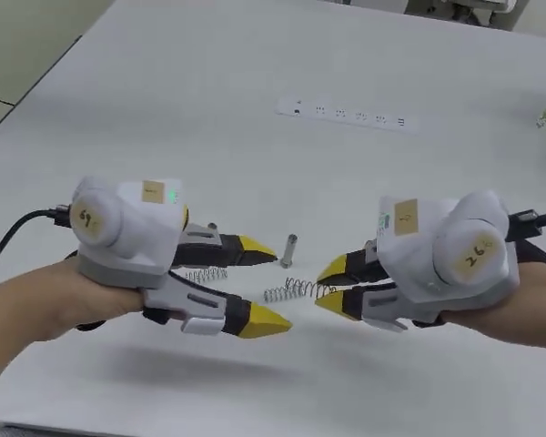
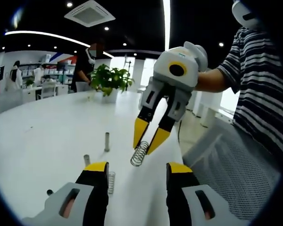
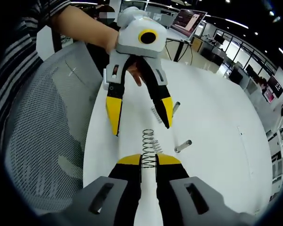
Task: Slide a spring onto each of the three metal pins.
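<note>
r gripper [image 3: 149, 161] nips spring [image 3: 148, 141] end

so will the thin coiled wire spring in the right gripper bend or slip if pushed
Held by one end in the right gripper, the thin coiled wire spring probably flexes sideways. Its open coils look light and may pivot.
</note>
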